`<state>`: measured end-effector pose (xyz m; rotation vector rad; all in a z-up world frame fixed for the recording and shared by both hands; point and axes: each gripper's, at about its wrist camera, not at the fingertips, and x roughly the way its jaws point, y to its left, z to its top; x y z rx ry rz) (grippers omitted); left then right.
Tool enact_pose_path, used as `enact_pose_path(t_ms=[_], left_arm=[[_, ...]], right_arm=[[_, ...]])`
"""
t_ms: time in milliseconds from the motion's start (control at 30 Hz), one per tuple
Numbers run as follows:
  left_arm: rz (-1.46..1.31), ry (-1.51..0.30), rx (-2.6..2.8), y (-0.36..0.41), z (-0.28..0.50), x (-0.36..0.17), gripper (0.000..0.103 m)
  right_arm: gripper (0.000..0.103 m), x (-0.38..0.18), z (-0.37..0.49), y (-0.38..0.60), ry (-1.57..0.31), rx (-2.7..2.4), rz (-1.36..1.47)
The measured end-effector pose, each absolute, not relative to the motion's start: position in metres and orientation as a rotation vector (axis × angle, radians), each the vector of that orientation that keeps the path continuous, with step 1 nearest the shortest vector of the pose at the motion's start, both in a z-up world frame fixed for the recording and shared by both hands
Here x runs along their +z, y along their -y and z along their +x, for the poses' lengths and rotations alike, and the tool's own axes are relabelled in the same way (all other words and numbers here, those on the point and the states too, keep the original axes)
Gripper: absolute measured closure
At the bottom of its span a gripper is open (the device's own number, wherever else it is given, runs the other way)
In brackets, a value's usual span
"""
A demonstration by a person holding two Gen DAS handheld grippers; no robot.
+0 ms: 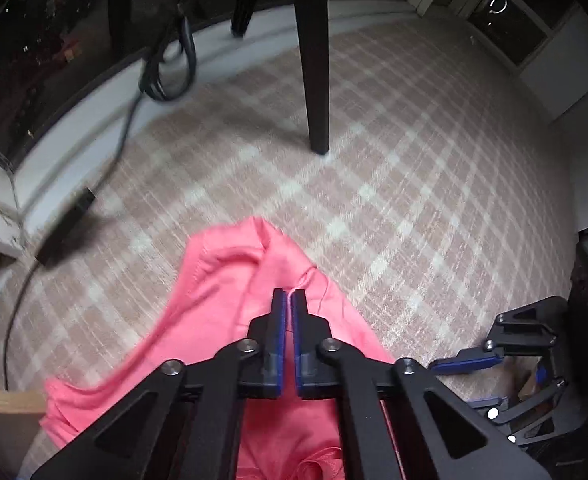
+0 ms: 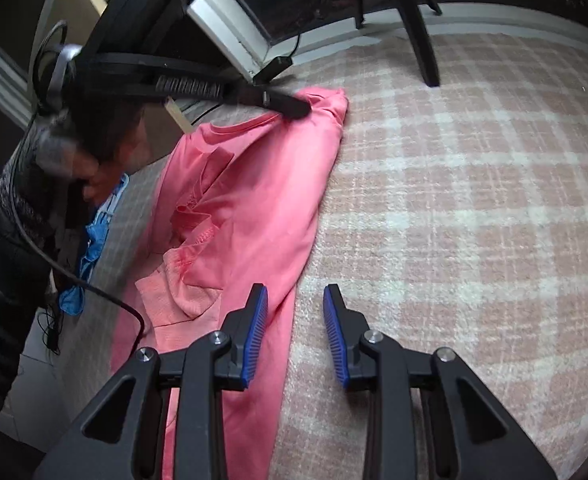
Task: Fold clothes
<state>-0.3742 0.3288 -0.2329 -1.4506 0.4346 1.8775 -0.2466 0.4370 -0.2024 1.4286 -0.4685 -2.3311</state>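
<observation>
A pink shirt (image 2: 245, 200) lies on a pink-and-white checked rug (image 2: 474, 220), partly folded lengthwise. My left gripper (image 1: 289, 296) is shut on a fold of the pink shirt (image 1: 221, 292) and holds it lifted above the rug; it also shows in the right wrist view (image 2: 294, 106) at the shirt's far end. My right gripper (image 2: 296, 312) is open and empty, just above the shirt's near right edge, its left finger over the cloth. The right gripper also shows at the lower right of the left wrist view (image 1: 494, 364).
A black chair leg (image 1: 316, 80) stands on the rug beyond the shirt. Black cables (image 1: 165, 68) and a power brick (image 1: 65, 228) lie by the white baseboard. A blue cloth (image 2: 89, 248) lies at the left. The person leans in at the left (image 2: 53, 160).
</observation>
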Motion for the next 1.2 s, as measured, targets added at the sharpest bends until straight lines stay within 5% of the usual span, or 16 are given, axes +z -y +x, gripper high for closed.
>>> enact_pose_path(t_ms=[200, 300, 433, 633, 900, 1200], left_arm=[[-1.447, -0.364, 1.934, -0.311, -0.386, -0.222, 0.1], [-1.438, -0.383, 1.938, -0.311, -0.383, -0.22, 0.076], [-1.42, -0.347, 1.969, -0.3, -0.369, -0.205, 0.074], [-1.363, -0.216, 2.041, -0.231, -0.323, -0.149, 0.071], [-1.347, -0.11, 2.236, -0.106, -0.192, -0.084, 0.059], [-1.459, 0.072, 2.259, -0.024, -0.048, -0.115, 0.058]], right_arm=[[0.073, -0.201, -0.252, -0.437, 0.442, -2.316, 1.421], [0.073, -0.197, -0.255, -0.439, 0.375, -2.354, 1.45], [0.074, -0.191, -0.26, -0.442, 0.294, -2.4, 1.485], [0.073, -0.152, -0.234, -0.484, 0.577, -2.33, 1.323], [0.073, -0.11, -0.156, -0.485, 0.538, -2.302, 1.281], [0.067, -0.109, -0.028, -0.476, 0.541, -2.33, 1.4]])
